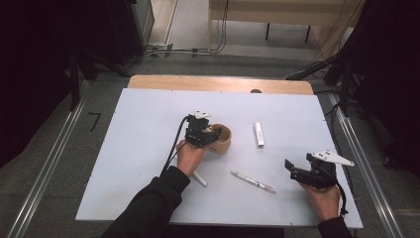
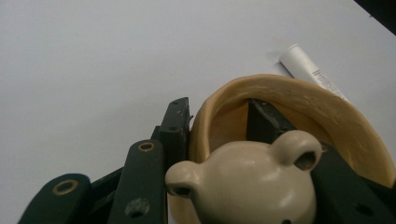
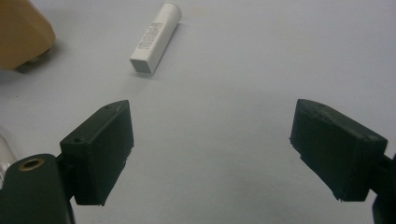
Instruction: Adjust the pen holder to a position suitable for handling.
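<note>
From the high view, the left gripper (image 1: 212,135) sits at the rim of a tan, round ceramic cup (image 1: 222,138) mid-table, while the right gripper (image 1: 294,170) rests spread wide with nothing between its jaws. The left gripper view adds that one jaw is inside the cup (image 2: 299,112), one outside, clamping its wall beside a cream bear-head figure (image 2: 247,182). The right gripper view shows a white rectangular tube (image 3: 155,38) lying ahead.

Item count on the bench (image 1: 148,148)

One tan cup (image 1: 221,138), one white tube (image 1: 258,134), one pen (image 1: 253,182), one white marker (image 1: 199,179) partly under the left hand, two grippers: left gripper (image 1: 208,134), right gripper (image 1: 292,169). One bench.
</note>
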A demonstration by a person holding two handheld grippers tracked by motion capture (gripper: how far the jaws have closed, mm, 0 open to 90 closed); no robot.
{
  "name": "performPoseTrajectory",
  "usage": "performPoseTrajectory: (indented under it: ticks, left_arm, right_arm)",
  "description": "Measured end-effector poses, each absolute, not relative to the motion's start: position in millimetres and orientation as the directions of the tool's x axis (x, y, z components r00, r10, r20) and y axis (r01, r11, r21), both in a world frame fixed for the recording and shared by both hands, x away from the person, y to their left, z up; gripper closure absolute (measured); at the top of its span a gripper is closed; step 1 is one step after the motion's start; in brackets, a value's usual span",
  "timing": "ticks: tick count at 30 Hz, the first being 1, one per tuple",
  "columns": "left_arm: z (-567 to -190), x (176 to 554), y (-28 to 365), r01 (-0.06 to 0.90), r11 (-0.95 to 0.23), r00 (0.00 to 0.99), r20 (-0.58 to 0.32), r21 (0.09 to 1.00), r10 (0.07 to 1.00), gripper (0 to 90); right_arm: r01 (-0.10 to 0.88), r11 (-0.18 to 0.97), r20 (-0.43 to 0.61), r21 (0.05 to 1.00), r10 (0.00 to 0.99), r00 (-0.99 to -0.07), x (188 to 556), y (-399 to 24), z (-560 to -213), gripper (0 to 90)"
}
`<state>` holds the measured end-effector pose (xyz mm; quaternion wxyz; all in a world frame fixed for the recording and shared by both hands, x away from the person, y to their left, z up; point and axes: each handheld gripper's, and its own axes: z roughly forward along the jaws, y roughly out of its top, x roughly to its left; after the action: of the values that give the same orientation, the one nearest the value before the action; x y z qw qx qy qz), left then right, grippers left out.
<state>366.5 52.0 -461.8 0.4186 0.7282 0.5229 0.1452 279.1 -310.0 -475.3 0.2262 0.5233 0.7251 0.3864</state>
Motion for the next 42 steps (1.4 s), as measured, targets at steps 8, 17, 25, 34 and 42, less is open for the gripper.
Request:
performPoseTrajectory:
  ticks: [8, 17, 25, 34, 42]
  left_arm:
    - [-466.2, 368.4, 49.6, 0.647, -0.117, 0.410, -0.214, 0.753, 0.887, 60.6]
    - [-468.6, 365.7, 44.9, 0.625, -0.157, 0.424, -0.163, 0.765, 0.891, 59.5]
    - [-471.0, 365.7, 44.1, 0.631, -0.166, 0.428, -0.162, 0.758, 0.889, 41.3]
    - [-463.1, 361.4, 48.2, 0.596, -0.149, 0.436, -0.163, 0.789, 0.885, 29.0]
    - [-455.3, 355.1, 50.2, 0.567, -0.146, 0.430, -0.140, 0.810, 0.892, 21.2]
  right_arm:
    - [0.584, 0.153, 0.076, 0.797, 0.934, -0.349, 279.1, -309.8, -475.2, 12.0]
    - [0.583, 0.154, 0.075, 0.798, 0.934, -0.350, 278.8, -309.8, -475.0, 12.0]
    - [0.582, 0.154, 0.075, 0.799, 0.934, -0.350, 278.6, -310.8, -474.7, 12.0]
    - [0.581, 0.155, 0.074, 0.799, 0.934, -0.351, 278.5, -310.1, -474.7, 12.0]
    - [0.581, 0.156, 0.073, 0.799, 0.934, -0.350, 278.7, -309.7, -474.9, 12.0]
